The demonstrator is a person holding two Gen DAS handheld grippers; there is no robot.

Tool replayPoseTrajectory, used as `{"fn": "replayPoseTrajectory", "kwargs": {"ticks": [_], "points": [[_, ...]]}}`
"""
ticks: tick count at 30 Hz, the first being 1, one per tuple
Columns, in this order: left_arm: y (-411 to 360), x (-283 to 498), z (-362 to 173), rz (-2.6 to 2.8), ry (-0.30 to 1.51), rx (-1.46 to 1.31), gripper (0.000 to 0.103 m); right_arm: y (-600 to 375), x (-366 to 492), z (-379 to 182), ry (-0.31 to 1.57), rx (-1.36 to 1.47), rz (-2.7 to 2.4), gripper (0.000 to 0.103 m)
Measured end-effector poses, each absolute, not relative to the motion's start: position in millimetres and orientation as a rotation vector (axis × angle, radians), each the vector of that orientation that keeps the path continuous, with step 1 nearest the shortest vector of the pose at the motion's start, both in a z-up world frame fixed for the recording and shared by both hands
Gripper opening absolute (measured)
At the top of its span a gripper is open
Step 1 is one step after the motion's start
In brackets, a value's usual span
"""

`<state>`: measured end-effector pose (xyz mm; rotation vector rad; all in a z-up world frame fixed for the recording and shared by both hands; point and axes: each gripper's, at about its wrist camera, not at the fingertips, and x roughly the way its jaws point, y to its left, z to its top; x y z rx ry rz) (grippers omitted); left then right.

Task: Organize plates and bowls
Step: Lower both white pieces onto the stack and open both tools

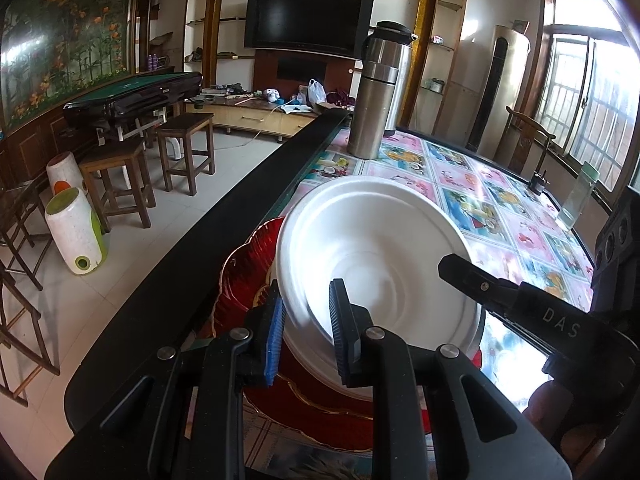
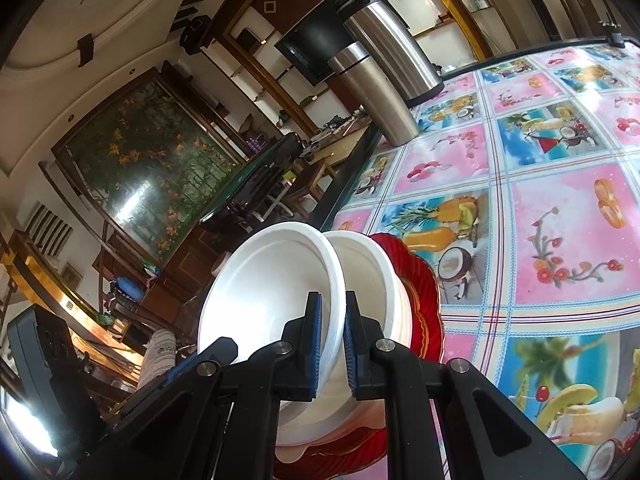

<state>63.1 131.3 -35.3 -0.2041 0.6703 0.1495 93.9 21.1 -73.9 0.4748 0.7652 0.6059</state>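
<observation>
Both grippers, left [image 1: 306, 326] and right [image 2: 332, 340], pinch the light, probably crushable foam bowl [image 1: 384, 256] at its six-o'clock rim.

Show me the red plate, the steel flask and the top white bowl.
red plate [image 1: 244, 276], left wrist view, bare left rim.
steel flask [image 1: 380, 92], left wrist view, mid body.
top white bowl [image 2: 256, 296], right wrist view, inner wall.

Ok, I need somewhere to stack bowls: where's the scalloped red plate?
The scalloped red plate lies under the white foam bowls by the table's left edge.
</observation>
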Motion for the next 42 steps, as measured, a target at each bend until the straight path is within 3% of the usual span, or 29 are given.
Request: {"fn": "replayPoseTrajectory", "kwargs": {"ticks": [26, 32, 34, 36, 38, 39, 42], "points": [[118.3, 71.2, -44.9, 0.145, 0.694, -0.151, 0.02, 9.7, 84.2, -69.2, 0.685, 0.415, 0.558, 0.016], [114.2, 71.7, -44.7, 0.16, 0.702, -0.127, 0.021, 11.8, 80.9, -67.1, 0.67, 0.397, 0.576, 0.03], [111.7, 72.1, -44.8, 0.154, 0.706, -0.118, 0.026, 13.6, 77.8, -64.8, 0.655, 0.379, 0.578, 0.035], [107.7, 73.1, -44.5, 0.14, 0.711, -0.109, 0.04, 12.9, 74.6, -62.3, 0.633, 0.369, 0.572, 0.042], [102.4, 73.2, -44.5, 0.148, 0.717, -0.086, 0.054, 7.7, 71.6, -59.6, 0.604, 0.373, 0.542, 0.062], [101.3, 72.7, -44.2, 0.159, 0.716, -0.075, 0.06, 1.8, 71.2, -58.1, 0.59, 0.392, 0.536, 0.062], [100.2, 73.1, -43.7, 0.18, 0.715, -0.072, 0.061, -11.4, 73.5, -57.5, 0.586, 0.439, 0.531, 0.062]]}}
